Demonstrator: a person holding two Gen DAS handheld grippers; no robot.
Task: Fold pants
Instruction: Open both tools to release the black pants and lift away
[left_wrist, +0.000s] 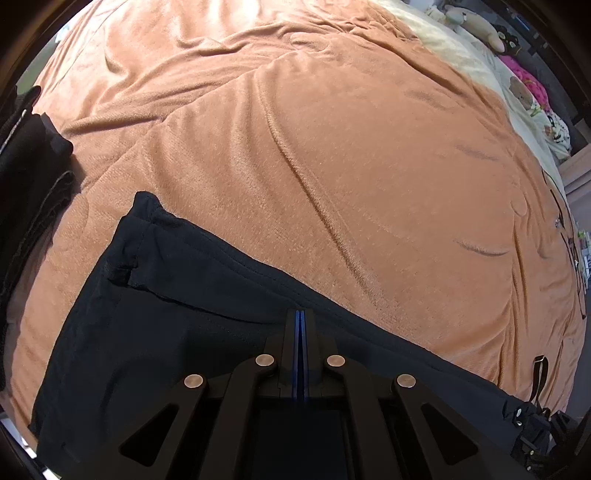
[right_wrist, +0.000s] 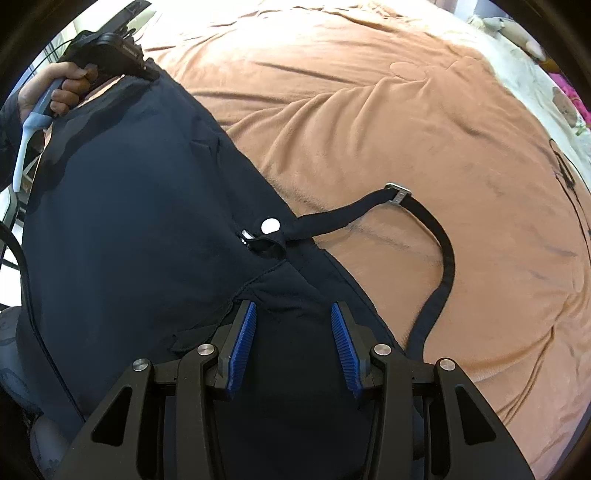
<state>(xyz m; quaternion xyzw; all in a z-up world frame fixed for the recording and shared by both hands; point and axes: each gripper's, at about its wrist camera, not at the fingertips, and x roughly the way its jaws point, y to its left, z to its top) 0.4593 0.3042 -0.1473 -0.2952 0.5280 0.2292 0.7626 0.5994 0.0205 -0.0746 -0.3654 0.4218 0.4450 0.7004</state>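
**While one gripper pinches, the other gapes**

While the dark pants (right_wrist: 147, 229) lie along the near edge of the orange blanket (left_wrist: 332, 147), the left gripper (left_wrist: 300, 314) is pressed closed on their edge; right gripper (right_wrist: 291, 310) hovers wide above the waistband, belt (right_wrist: 436, 229) trailing.

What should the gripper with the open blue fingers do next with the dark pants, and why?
Probably close the right gripper on the waist fabric between its open fingers. The left gripper looks already shut on the pants, while the belt trails loose over the orange blanket, so both ends need holding before folding.
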